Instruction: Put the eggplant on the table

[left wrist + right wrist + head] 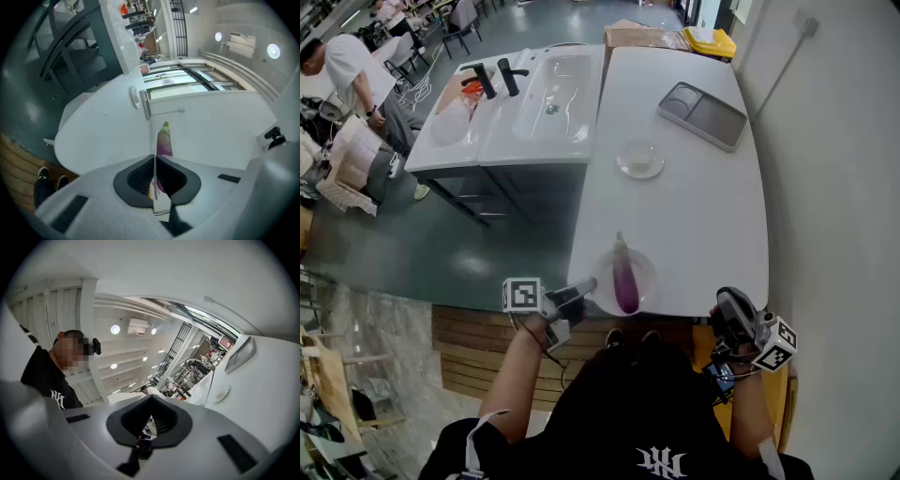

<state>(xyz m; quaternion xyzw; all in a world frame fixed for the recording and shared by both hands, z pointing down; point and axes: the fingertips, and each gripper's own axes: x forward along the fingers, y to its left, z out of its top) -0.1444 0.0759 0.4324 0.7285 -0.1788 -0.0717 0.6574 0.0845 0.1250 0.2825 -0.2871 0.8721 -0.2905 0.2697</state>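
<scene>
left hand-held gripper (581, 289): clamped on near-left rim of plate (653, 272) | eggplant (624, 277): lying on that plate, near edge of surface (694, 206) | right hand-held gripper (733, 317): closed, empty, off near-right corner | step: probably steadying plate; next: right must open, reach left, grasp eggplant

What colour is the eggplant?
The eggplant is purple, green at the stem; clearest in head view.
</scene>
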